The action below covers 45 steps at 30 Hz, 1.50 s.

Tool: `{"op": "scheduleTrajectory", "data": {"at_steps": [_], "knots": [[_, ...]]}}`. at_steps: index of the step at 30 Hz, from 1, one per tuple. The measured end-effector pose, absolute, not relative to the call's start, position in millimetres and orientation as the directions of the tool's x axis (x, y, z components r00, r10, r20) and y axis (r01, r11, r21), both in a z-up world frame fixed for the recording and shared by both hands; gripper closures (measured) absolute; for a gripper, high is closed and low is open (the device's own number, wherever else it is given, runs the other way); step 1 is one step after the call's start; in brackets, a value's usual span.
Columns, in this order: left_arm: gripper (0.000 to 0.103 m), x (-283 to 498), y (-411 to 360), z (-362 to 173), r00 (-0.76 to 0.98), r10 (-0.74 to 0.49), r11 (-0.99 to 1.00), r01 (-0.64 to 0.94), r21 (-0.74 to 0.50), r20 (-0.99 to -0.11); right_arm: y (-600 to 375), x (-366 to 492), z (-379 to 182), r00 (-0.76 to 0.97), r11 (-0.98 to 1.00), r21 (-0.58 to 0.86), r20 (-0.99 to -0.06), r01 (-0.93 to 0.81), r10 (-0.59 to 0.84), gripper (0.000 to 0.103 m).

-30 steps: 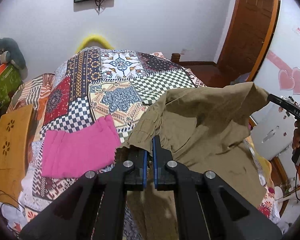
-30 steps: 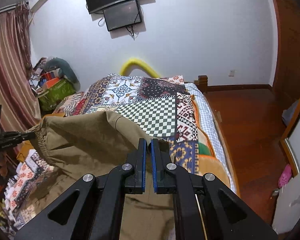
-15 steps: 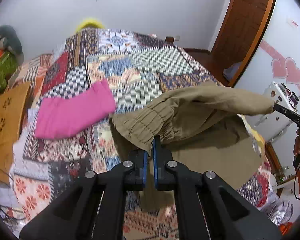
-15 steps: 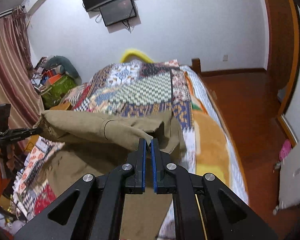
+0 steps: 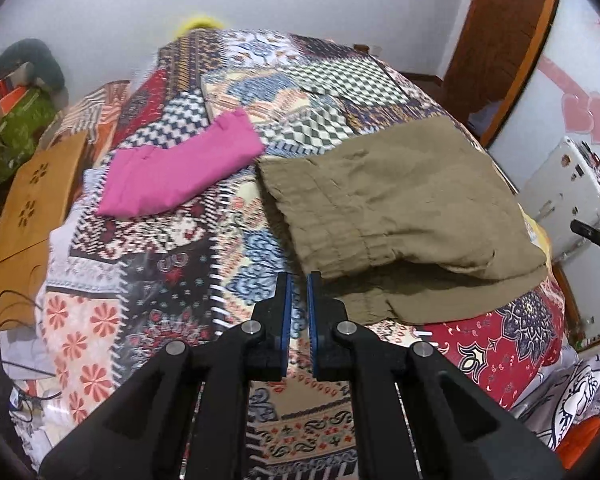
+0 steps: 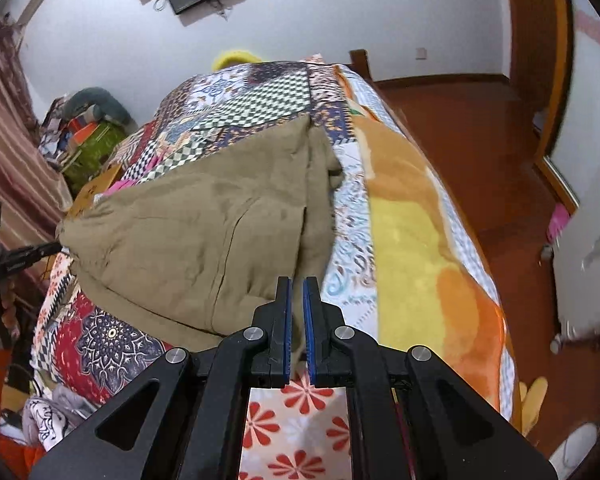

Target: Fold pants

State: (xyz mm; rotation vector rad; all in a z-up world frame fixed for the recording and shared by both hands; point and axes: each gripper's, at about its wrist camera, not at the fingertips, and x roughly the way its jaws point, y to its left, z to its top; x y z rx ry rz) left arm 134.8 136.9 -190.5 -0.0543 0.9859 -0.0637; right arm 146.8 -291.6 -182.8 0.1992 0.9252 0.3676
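Observation:
The olive-brown pants (image 5: 396,204) lie folded over on the patchwork bedspread (image 5: 172,280), elastic waistband toward me. My left gripper (image 5: 298,280) is slightly open and empty, just left of the waistband's near corner. In the right wrist view the pants (image 6: 204,236) lie as a doubled pile. My right gripper (image 6: 296,284) is slightly open, with the pants' near edge just behind the gap; nothing is clamped. The left gripper's tip (image 6: 24,256) shows at the pants' far-left corner.
A folded pink garment (image 5: 176,172) lies on the bed beyond the pants. A wooden board (image 5: 32,204) stands at the bed's left side. A yellow-orange blanket (image 6: 420,236) covers the bed's right side. A wooden floor and door lie right of the bed.
Both grippers lowered the held pants edge onto the bed and let go. The fold now lies flat. Both grippers have opened a little and drawn back.

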Motion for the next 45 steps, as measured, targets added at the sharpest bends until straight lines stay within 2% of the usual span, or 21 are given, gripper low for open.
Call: {"op": "scheduleTrajectory", "data": {"at_steps": [8, 12, 18, 22, 26, 28, 30, 31, 32, 34, 45], "knots": [[0.097, 153.1, 127.3, -168.2, 0.592, -0.105, 0.994, 0.041, -0.1, -0.799, -276.4, 159.2, -182.7, 0.538, 0.912, 0.314, -0.737, -0.263, 0.409, 0.096], [0.097, 167.9, 103.1, -183.9, 0.557, -0.126, 0.992, 0.082, -0.097, -0.821, -252.6, 165.8, -195.1, 0.496, 0.897, 0.311, -0.752, -0.313, 0.434, 0.087], [0.097, 170.6, 80.3, -230.3, 0.452, -0.133, 0.988, 0.127, -0.084, -0.882, -229.1, 164.4, -233.3, 0.382, 0.891, 0.286, -0.825, -0.353, 0.417, 0.087], [0.096, 162.7, 82.2, -235.0, 0.478, -0.148, 0.987, 0.124, -0.1, -0.866, -232.1, 153.2, -250.3, 0.347, 0.89, 0.286, -0.844, -0.354, 0.409, 0.087], [0.095, 163.1, 87.3, -225.3, 0.475, -0.163, 0.986, 0.101, -0.13, -0.865, -243.1, 150.5, -240.5, 0.366, 0.905, 0.274, -0.846, -0.326, 0.388, 0.087], [0.089, 160.5, 94.4, -217.4, 0.493, -0.165, 0.986, 0.075, -0.147, -0.854, -252.4, 146.8, -234.2, 0.393, 0.919, 0.252, -0.846, -0.302, 0.361, 0.084], [0.075, 157.5, 104.0, -210.4, 0.519, -0.144, 0.989, 0.039, -0.145, -0.842, -262.7, 143.2, -230.1, 0.41, 0.928, 0.25, -0.843, -0.276, 0.349, 0.069], [0.062, 155.5, 109.9, -206.9, 0.538, -0.119, 0.991, 0.013, -0.133, -0.834, -270.3, 139.7, -227.4, 0.424, 0.93, 0.261, -0.835, -0.258, 0.352, 0.058], [0.051, 152.4, 114.9, -204.3, 0.555, -0.092, 0.993, -0.011, -0.118, -0.827, -275.3, 138.0, -225.3, 0.434, 0.931, 0.269, -0.829, -0.246, 0.353, 0.057], [0.048, 147.7, 122.2, -202.6, 0.572, -0.07, 0.993, -0.04, -0.113, -0.817, -276.5, 134.5, -224.0, 0.437, 0.936, 0.27, -0.83, -0.226, 0.345, 0.057], [0.048, 144.0, 125.3, -226.7, 0.525, -0.105, 0.984, -0.067, -0.164, -0.844, -255.5, 134.8, -238.8, 0.392, 0.925, 0.302, -0.841, -0.231, 0.372, 0.057]]}}
